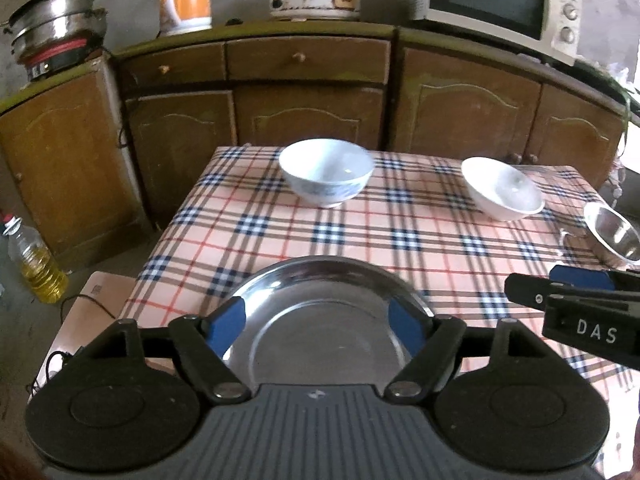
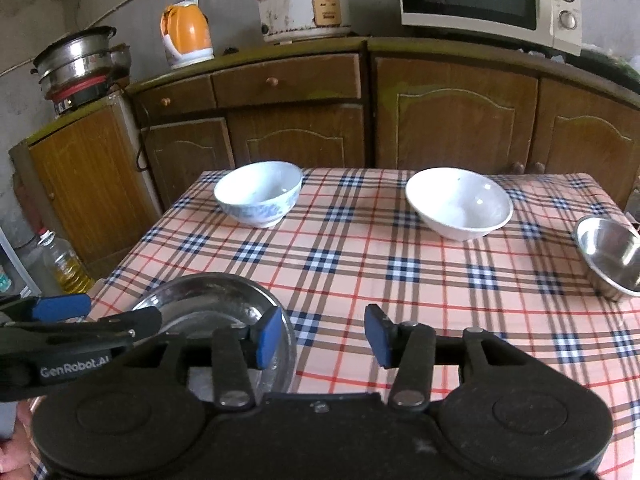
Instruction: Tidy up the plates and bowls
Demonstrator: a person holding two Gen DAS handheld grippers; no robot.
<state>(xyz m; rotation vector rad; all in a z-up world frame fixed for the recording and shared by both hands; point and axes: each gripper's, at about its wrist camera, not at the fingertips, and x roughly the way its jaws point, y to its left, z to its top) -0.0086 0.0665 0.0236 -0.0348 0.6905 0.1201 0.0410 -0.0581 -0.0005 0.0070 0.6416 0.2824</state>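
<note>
Both tongs (image 1: 316,322) (image 2: 323,336) gape empty above the steel plate (image 1: 320,312) lying flat, rim upward

Dim daylight, slight blur, fisheye bowing

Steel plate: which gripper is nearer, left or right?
Left. The left gripper hangs open right above the steel plate; the right gripper is open beside it, over bare tablecloth.

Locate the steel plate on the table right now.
The steel plate lies at the table's near left corner, under the open left claw, nearer than the blue-patterned bowl.
</note>
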